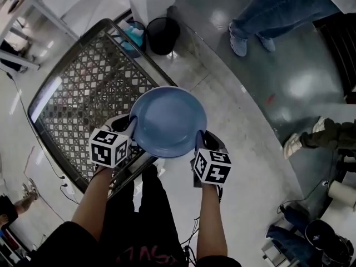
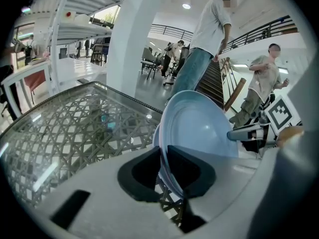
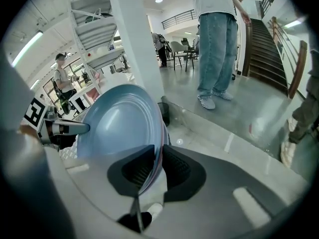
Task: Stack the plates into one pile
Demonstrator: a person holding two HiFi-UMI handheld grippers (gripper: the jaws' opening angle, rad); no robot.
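My left gripper [image 1: 132, 127] clenched on the blue plate's [image 1: 168, 121] left rim, my right gripper [image 1: 199, 142] clenched on its right rim, plate in the middle of the frame, over the glass table's [image 1: 78, 88] right edge.

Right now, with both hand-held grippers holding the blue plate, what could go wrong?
1. The left hand-held gripper and right hand-held gripper pinch only opposite rims of the blue plate; an uneven pull could let it slip.
2. It hangs partly beyond the glass table, so a drop may hit the floor.
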